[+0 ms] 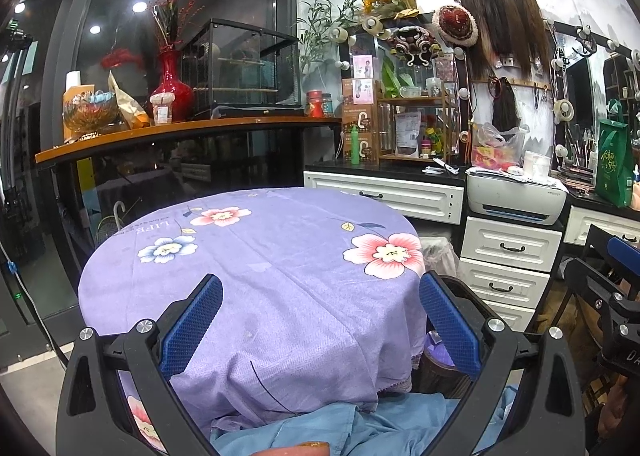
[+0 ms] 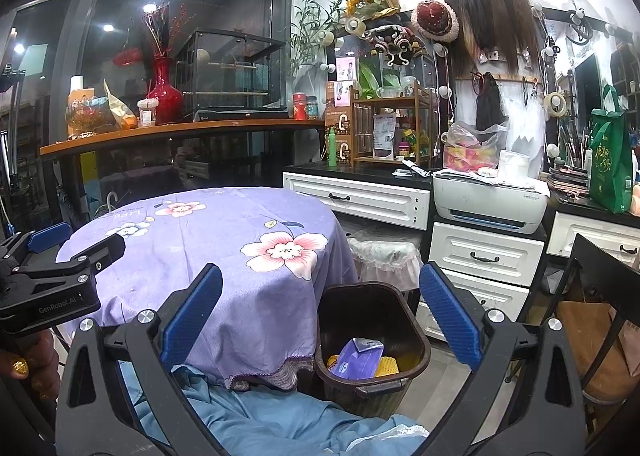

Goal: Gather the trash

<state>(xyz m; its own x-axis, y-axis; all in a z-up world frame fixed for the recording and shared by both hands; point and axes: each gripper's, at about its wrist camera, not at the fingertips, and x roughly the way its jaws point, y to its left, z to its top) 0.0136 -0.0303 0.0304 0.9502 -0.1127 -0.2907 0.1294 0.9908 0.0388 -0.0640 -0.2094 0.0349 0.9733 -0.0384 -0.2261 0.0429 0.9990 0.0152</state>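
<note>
A dark brown trash bin [image 2: 370, 340] stands on the floor beside the round table [image 2: 208, 240], which wears a purple flowered cloth. Inside the bin lie a purple packet [image 2: 358, 356] and a yellow mesh piece [image 2: 386, 367]. My right gripper [image 2: 320, 296] is open above the bin's near side, nothing between its blue pads. My left gripper [image 1: 320, 296] is open over the table's near edge [image 1: 260, 276], also holding nothing. The left gripper [image 2: 74, 246] shows at the left of the right wrist view, and the right gripper [image 1: 612, 288] shows at the right edge of the left wrist view.
White drawers [image 2: 484, 256] and a printer [image 2: 490, 200] stand behind the bin. A lace-covered stool [image 2: 386, 252] sits between the table and the drawers. A black chair frame [image 2: 600, 296] is at the right. Blue fabric [image 2: 280, 420] lies below both grippers. A cluttered shelf [image 1: 180, 128] runs along the back.
</note>
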